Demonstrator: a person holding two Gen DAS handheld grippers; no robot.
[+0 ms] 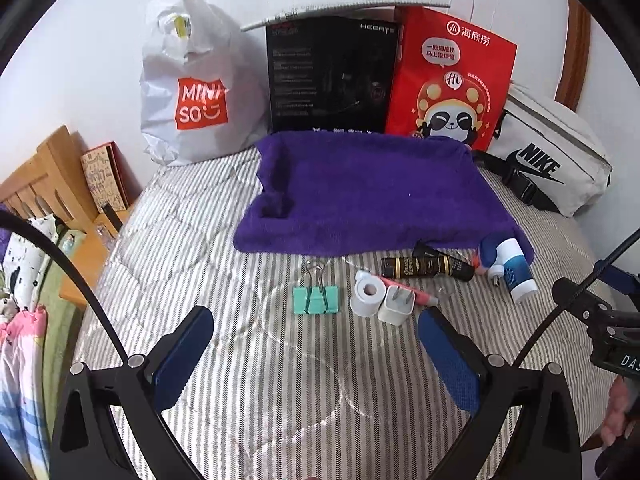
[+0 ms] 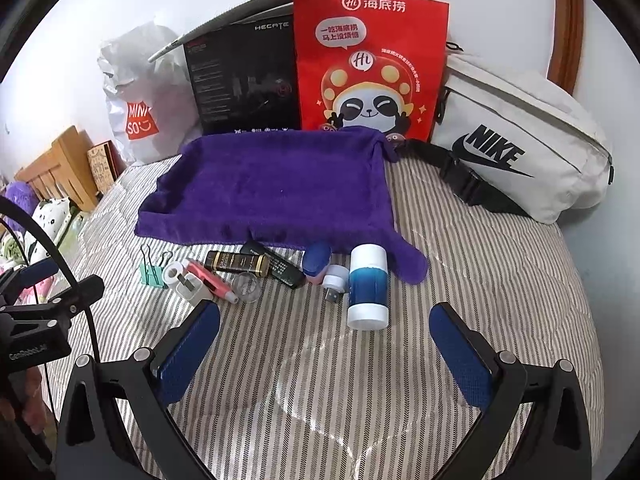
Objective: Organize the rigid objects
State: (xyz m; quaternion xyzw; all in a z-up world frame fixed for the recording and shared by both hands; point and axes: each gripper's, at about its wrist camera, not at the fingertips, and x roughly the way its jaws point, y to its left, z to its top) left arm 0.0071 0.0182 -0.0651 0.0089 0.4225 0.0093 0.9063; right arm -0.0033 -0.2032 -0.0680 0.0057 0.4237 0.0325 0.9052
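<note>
A: So, grippers?
B: Left gripper & right gripper both spread apart, holding nothing, above the quilt.
A: Objects?
B: Clip, charger, tube, bottle in a row just before the towel.

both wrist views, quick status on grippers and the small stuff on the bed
Left gripper open, empty. Right gripper open, empty. Binder clip, charger plug, blue-white bottle loose along purple towel edge, untouched. Nothing blocking.
</note>
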